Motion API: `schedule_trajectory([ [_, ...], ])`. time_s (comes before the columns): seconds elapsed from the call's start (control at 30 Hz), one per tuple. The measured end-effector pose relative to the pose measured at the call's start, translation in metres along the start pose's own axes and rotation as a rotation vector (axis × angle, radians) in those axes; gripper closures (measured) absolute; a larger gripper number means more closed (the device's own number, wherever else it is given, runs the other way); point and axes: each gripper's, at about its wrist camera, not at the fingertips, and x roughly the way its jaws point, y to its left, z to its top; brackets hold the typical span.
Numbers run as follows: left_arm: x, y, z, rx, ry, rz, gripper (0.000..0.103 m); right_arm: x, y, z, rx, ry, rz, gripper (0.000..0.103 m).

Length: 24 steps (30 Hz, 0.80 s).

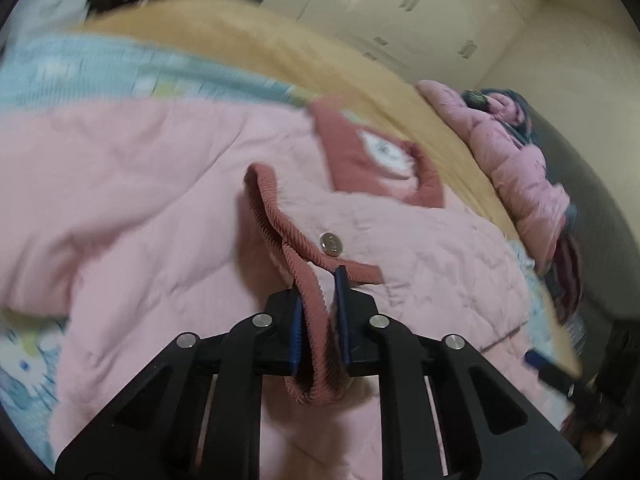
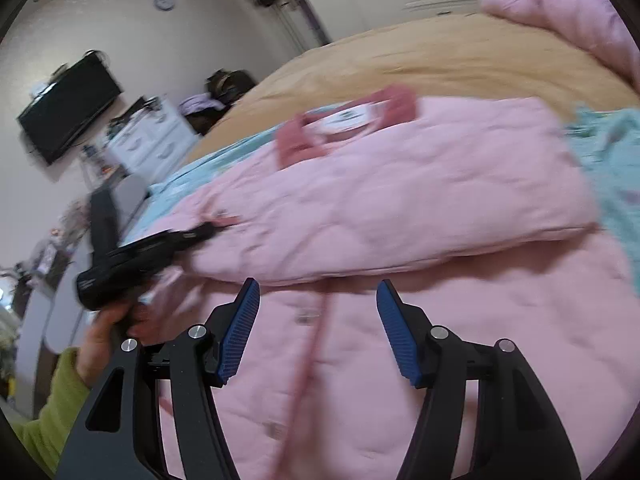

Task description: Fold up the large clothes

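A large pink quilted jacket (image 1: pixel 160 184) lies spread on the bed, with its dark-pink collar and white label (image 1: pixel 376 156) at the far side. My left gripper (image 1: pixel 319 286) is shut on the jacket's ribbed dark-pink trim (image 1: pixel 316 340), just below a metal snap button (image 1: pixel 330 243). In the right wrist view the jacket (image 2: pixel 400 200) lies partly folded over itself, collar (image 2: pixel 348 120) away from me. My right gripper (image 2: pixel 318 286) hovers open over its lower part, nothing between the blue pads. The left gripper (image 2: pixel 208 233) shows at the jacket's left edge, held by a hand (image 2: pixel 104 332) in a green sleeve.
Under the jacket lie a light-blue patterned sheet (image 1: pixel 80 76) and a tan blanket (image 2: pixel 460 52). A second pink puffy coat (image 1: pixel 516 160) is heaped at the bed's far corner (image 2: pixel 580 16). A white dresser (image 2: pixel 148 140) and a wall television (image 2: pixel 68 108) stand beyond the bed.
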Motion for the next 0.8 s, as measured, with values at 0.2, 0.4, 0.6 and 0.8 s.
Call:
schedule_trajectory([
  [0.2, -0.058, -0.029, 0.018, 0.182, -0.238, 0.004, 0.099, -0.035, -0.044, 0.027, 0.053, -0.14, -0.137, 0.043],
  [0.4, -0.028, -0.005, 0.016, 0.142, -0.135, 0.054, 0.099, 0.0, -0.062, 0.058, 0.056, -0.112, -0.207, 0.042],
  [0.6, -0.008, 0.009, 0.008, 0.108, -0.054, 0.116, 0.099, 0.04, -0.069, 0.079, 0.014, -0.056, -0.29, 0.042],
  [0.8, 0.013, 0.021, -0.002, 0.094, 0.027, 0.173, 0.096, 0.071, -0.092, 0.078, 0.025, 0.041, -0.361, 0.042],
])
